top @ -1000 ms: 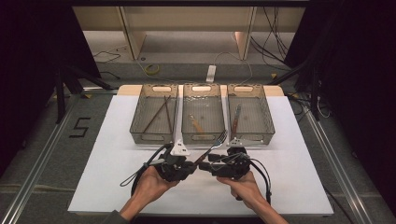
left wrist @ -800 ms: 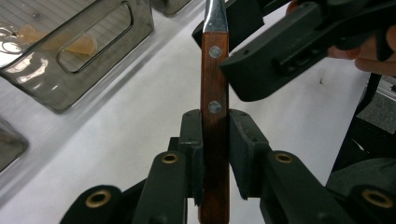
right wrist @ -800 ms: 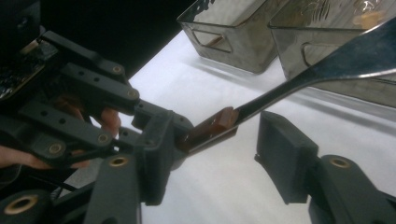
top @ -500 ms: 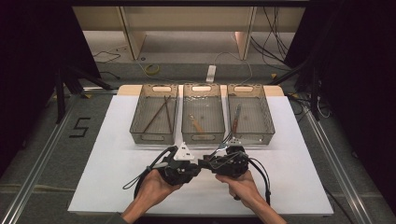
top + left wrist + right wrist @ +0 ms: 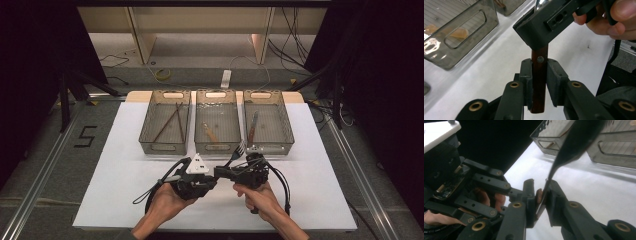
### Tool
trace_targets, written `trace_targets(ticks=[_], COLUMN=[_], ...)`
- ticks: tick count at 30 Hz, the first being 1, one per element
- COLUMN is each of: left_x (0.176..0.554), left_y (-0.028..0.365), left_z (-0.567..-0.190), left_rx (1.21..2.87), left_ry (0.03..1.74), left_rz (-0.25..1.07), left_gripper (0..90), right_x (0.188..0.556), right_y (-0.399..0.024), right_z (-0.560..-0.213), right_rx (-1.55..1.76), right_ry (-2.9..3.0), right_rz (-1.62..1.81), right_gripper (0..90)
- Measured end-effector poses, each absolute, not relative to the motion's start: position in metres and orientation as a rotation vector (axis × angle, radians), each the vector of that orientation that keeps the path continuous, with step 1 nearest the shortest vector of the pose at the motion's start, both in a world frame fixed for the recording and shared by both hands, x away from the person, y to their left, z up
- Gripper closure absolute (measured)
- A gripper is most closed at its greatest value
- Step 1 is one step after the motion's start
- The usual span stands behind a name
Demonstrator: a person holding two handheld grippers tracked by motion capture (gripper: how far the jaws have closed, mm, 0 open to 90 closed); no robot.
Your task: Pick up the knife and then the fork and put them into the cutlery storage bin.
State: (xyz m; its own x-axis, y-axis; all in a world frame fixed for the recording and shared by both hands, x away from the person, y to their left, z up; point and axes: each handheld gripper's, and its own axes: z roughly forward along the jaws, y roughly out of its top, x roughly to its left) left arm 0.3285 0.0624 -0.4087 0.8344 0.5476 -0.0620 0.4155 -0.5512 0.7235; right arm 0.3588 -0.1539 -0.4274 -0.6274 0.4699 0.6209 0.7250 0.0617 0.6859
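1. High view: both forearms come in from six o'clock and meet over the white counter point(image 5: 125, 150), just in front of three clear bins. The left hand point(image 5: 167, 202) grips the left gripper point(image 5: 216, 172) with its grey three-cornered plate uppermost and its nose pointing toward three o'clock. The right hand point(image 5: 257, 197) holds the right gripper point(image 5: 225, 173) aimed back toward nine o'clock, so the two noses meet. A fork point(image 5: 236, 151) sticks out from that meeting point toward one o'clock, its tines just short of the middle bin point(image 5: 218, 145). The left bin point(image 5: 165, 145) holds dark sticks; the right bin point(image 5: 269, 145) holds a single utensil.

2. Left gripper view: the left gripper's fingers point(image 5: 526, 83) stand narrow and pinch the fork's brown wooden handle point(image 5: 539, 85), which runs straight up toward twelve o'clock past a rivet. Above it the other gripper's dark block sits on the same handle, with fingertips of the right hand at one o'clock.

3. Right gripper view: the right gripper's fingers point(image 5: 529, 195) have just been closing and now clamp the fork edge-on, its dark metal neck rising toward one o'clock. The left hand and its linkage sit at nine o'clock.
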Motion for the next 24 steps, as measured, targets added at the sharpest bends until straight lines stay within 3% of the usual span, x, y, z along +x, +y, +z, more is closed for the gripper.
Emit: trace_targets(ticks=[3,9,17,24], left_x=[0.33,0.333,0.335,0.335], left_y=[0.064,0.077,0.101,0.122], left_z=[-0.41,-0.408,-0.408,-0.408], left_rx=[2.22,2.181,2.149,2.112], left_ry=[0.707,0.719,0.765,0.803], left_rz=[0.194,0.163,0.213,0.237], left_gripper=[72.1,52.7,34.4,29.9], right_x=[0.358,0.359,0.363,0.37], right_y=[-0.154,-0.158,-0.173,-0.191], right_z=[-0.427,-0.424,-0.418,-0.411], right_rx=[-1.207,-1.231,-1.278,-1.337], right_ry=[-2.113,-2.14,-2.174,-2.201], right_rz=[-1.586,-1.573,-1.57,-1.544], right_gripper=[80.3,80.5,80.4,80.4])
